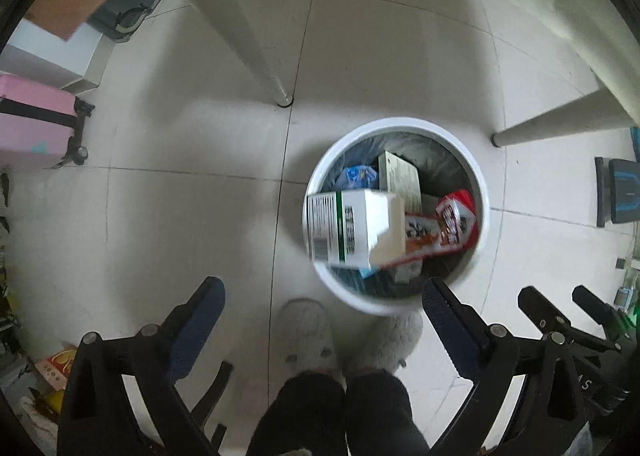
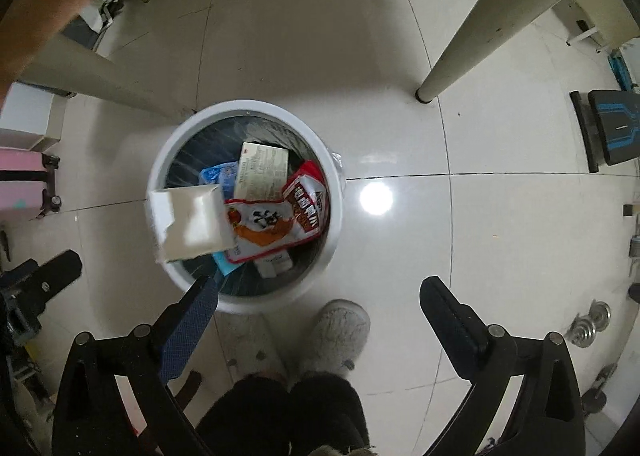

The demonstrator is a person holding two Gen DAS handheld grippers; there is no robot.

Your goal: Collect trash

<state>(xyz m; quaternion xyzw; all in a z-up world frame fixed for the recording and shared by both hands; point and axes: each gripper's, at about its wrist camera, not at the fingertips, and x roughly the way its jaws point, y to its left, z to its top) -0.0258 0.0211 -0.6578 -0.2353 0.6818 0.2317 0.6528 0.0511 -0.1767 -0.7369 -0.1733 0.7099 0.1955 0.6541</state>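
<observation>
A white round bin point(image 1: 482, 180) point(image 2: 176, 128) with a dark liner stands on the tiled floor, seen from straight above in both views. Inside lie red and orange snack packets point(image 1: 456, 222) point(image 2: 280, 222), a beige card box point(image 1: 402, 180) point(image 2: 262, 174) and a blue wrapper point(image 1: 358, 175) point(image 2: 218, 176). A white carton with a green stripe point(image 1: 352, 230) point(image 2: 192, 222) shows blurred over the bin's rim. My left gripper point(image 1: 320, 288) is open and empty above the bin's near edge. My right gripper point(image 2: 319, 283) is open and empty too.
Fluffy grey slippers point(image 1: 306, 332) point(image 2: 340, 332) and dark trouser legs stand right below the bin. Table legs point(image 1: 240, 24) point(image 2: 472, 36) rise nearby. A pink suitcase point(image 1: 36, 124) sits left, a black and blue device point(image 2: 612, 132) right, metal weights point(image 2: 588, 324) lower right.
</observation>
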